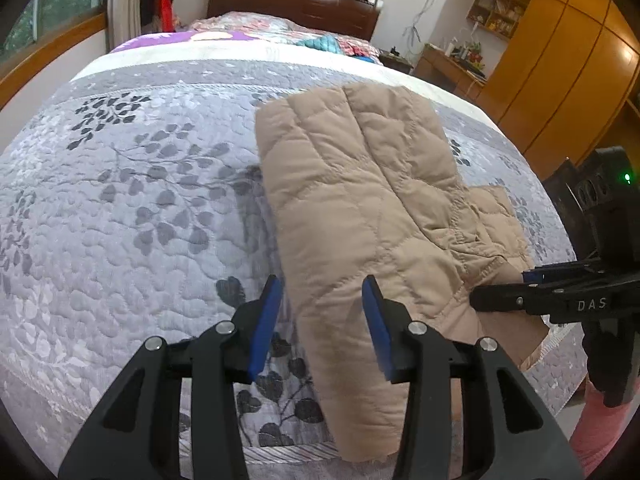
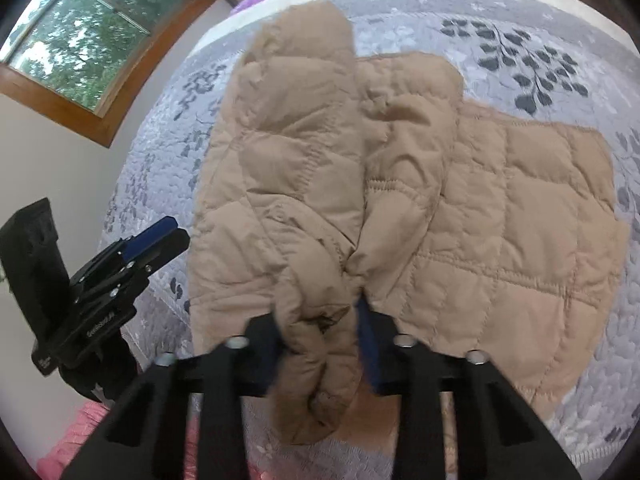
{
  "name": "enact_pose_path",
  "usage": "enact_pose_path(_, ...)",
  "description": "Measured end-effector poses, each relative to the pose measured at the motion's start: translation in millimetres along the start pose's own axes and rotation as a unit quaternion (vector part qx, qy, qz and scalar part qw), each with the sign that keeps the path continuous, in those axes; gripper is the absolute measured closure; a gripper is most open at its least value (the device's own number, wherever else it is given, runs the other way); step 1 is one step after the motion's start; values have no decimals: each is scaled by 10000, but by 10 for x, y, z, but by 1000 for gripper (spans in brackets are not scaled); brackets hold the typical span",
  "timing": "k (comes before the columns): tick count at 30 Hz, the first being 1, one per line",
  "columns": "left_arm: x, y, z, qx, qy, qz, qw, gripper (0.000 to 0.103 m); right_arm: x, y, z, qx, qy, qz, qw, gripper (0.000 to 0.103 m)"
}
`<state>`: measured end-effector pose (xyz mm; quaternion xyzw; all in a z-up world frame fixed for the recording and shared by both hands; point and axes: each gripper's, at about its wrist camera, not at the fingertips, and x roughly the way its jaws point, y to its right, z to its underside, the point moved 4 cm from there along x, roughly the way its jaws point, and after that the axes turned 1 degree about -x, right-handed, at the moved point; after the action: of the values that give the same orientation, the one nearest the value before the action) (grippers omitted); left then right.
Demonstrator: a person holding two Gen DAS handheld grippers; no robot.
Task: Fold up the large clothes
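Note:
A tan quilted jacket (image 1: 360, 184) lies on the grey leaf-patterned bedspread (image 1: 120, 200), partly folded into a long strip. My left gripper (image 1: 322, 316) is open, its blue pads either side of the jacket's near end without closing on it. My right gripper (image 2: 316, 320) is shut on a bunched fold of the jacket (image 2: 480, 220) and lifts it a little off the bed. The right gripper also shows in the left wrist view (image 1: 504, 300), at the jacket's right edge. The left gripper shows in the right wrist view (image 2: 156, 240), at the left of the jacket.
The bed's wooden headboard (image 1: 296, 4) and colourful bedding (image 1: 248, 32) are at the far end. Orange wooden wardrobes (image 1: 560, 60) stand at the right. A window (image 2: 80, 40) is in the wall on the left. The near bed edge (image 1: 280, 452) is just below my grippers.

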<state>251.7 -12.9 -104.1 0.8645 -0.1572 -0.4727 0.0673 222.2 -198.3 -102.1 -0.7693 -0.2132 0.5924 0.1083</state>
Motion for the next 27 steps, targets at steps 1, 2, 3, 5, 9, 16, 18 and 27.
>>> enact_pose_path(1,-12,-18,-6,-36,8,12,10000,61,-39,-29,10,-78,73,-2,9999,82)
enact_pose_path(2,-36,-43,-18,-85,35,2,10000,61,-118,-76,32,-180,194,8,9996,84)
enact_pose_path(3,-52,-55,-27,-104,63,-2,9999,61,-189,-107,50,-266,296,38,9992,85)
enact_pose_path(5,-113,-42,-52,-125,141,60,9998,61,-365,-169,91,-431,519,121,9976,86)
enact_pose_path(9,-219,118,-73,36,296,191,9994,61,-772,-207,232,-594,963,268,9932,86)
enact_pose_path(16,-187,555,-58,436,264,509,9974,61,-1230,57,516,-376,1429,511,9877,86)
enact_pose_path(18,-136,658,-28,526,201,566,9968,61,-1244,174,601,-281,1444,559,9875,86)
enact_pose_path(27,155,911,134,770,-129,648,9948,61,-994,858,885,480,1304,470,9892,86)
